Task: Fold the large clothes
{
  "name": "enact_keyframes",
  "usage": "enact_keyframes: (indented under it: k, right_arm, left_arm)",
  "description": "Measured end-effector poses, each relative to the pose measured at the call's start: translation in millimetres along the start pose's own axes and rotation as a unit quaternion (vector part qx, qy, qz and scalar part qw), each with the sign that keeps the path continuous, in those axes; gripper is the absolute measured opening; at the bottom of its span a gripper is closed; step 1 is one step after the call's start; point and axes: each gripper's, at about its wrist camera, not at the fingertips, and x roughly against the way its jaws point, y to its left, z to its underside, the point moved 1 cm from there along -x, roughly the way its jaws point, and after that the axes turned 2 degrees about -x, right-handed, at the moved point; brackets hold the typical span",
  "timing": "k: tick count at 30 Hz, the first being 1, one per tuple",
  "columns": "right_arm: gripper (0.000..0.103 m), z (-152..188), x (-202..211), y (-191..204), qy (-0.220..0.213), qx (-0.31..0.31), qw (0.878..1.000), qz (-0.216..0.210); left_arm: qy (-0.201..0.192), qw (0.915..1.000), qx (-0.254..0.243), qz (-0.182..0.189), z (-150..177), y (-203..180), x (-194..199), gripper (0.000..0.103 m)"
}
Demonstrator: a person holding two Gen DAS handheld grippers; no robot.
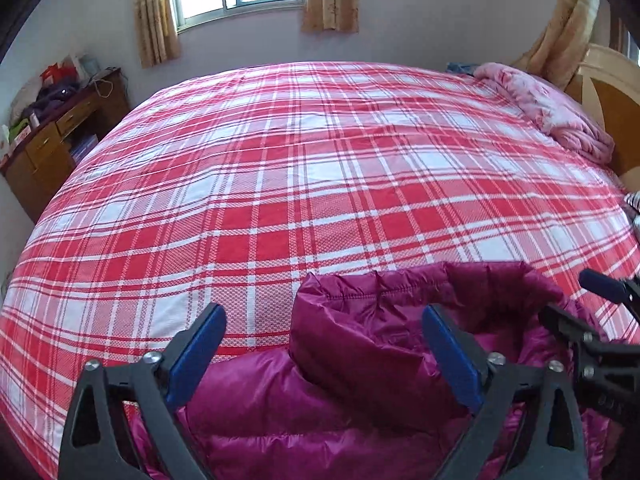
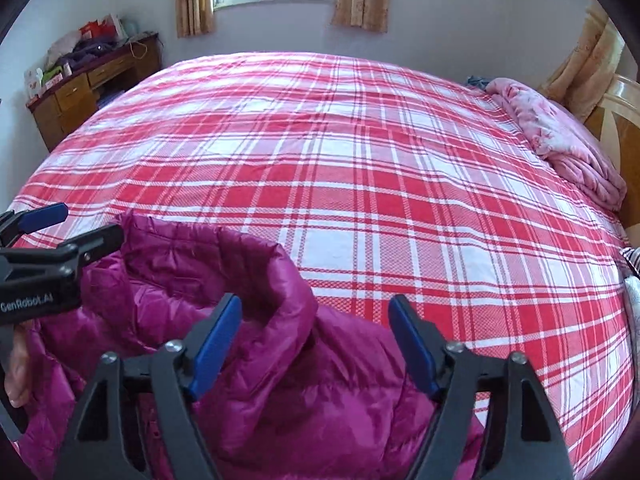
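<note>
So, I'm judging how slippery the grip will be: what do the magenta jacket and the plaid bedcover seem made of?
Magenta jacket: looks like thin synthetic shell, nylon or polyester, glossy with quilted stitch lines and puffy fill; probably slick. Plaid bedcover: looks like woven cotton or a blend, matte with a fine visible weave; likely less slippery.

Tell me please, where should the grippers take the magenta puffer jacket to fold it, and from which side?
Probably the magenta puffer jacket is best gripped at its shoulders, one beside each end of the upright collar, coming from above on the near side. The padding looks thinner there; both grippers hang open above these spots.
</note>
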Motion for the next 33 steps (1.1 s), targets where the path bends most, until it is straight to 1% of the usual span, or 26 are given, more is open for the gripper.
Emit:
enact_keyframes:
  k: [1,2,3,4,5,6,8,9,11,14,17,20,23,26,28,30,31,32,33]
  right_arm:
    - [0.058,1,-2,0,0.003,0.002,1.0,-0.003]
    - [0.048,3,-2,-1,0.005,0.004,1.0,-0.005]
    - [0.038,4,-3,-1,0.006,0.006,1.0,-0.003]
    - [0.033,6,-2,-1,0.007,0.01,1.0,0.0]
    - [0.023,8,0,-2,0.005,0.013,1.0,0.001]
    - [0.017,11,2,-2,0.002,0.015,1.0,0.002]
    - [0.015,17,9,-3,-0.005,0.02,1.0,0.006]
    - [0.015,20,11,-3,-0.008,0.023,1.0,0.008]
    - [0.014,27,16,-4,-0.014,0.027,0.999,0.012]
    - [0.012,39,17,-13,-0.015,0.018,1.0,0.015]
    - [0.012,50,6,-24,-0.002,-0.002,1.0,0.014]
    - [0.012,57,0,-27,-0.001,-0.011,1.0,0.014]
    - [0.012,62,-2,-26,-0.007,-0.011,1.0,0.016]
    - [0.012,67,-4,-28,-0.016,-0.018,1.0,0.012]
    - [0.012,72,-5,-28,-0.026,-0.019,0.999,0.011]
    - [0.012,76,-6,-28,-0.038,-0.022,0.999,0.009]
    - [0.012,77,-7,-28,-0.04,-0.023,0.999,0.01]
    - [0.012,78,-7,-27,-0.042,-0.022,0.999,0.011]
    - [0.012,78,-7,-27,-0.045,-0.022,0.999,0.01]
  left_arm:
    - [0.005,1.0,-0.003,0.007,3,0,-1,0.079]
    - [0.013,0.9998,-0.006,0.016,7,1,-3,0.064]
    - [0.02,0.9995,-0.011,0.022,11,1,-5,0.055]
    - [0.024,0.9992,-0.016,0.028,14,1,-5,0.038]
    - [0.027,0.9989,-0.021,0.033,18,2,-5,0.026]
    - [0.026,0.9986,-0.026,0.037,22,2,-2,0.023]
    - [0.018,0.9983,-0.042,0.038,31,3,5,0.009]
    - [0.013,0.998,-0.053,0.033,36,4,10,0.008]
    - [0.009,0.9977,-0.059,0.033,45,7,17,0.005]
    - [0.013,0.9975,-0.057,0.039,60,12,22,0.005]
    - [0.022,0.9973,-0.062,0.032,73,15,18,0.005]
    - [0.025,0.9976,-0.055,0.033,83,20,18,0.005]
    - [-0.003,0.9989,-0.036,0.03,85,27,35,0.005]
    - [-0.03,0.9983,-0.013,0.048,81,35,56,0.006]
    - [-0.054,0.9979,0.006,0.037,73,41,68,0.006]
    - [-0.07,0.9966,0.026,0.034,59,44,73,0.009]
    - [-0.071,0.9963,0.033,0.036,51,44,72,0.022]
    - [-0.07,0.9961,0.039,0.037,44,42,70,0.048]
    - [-0.075,0.9955,0.05,0.032,34,40,68,0.061]
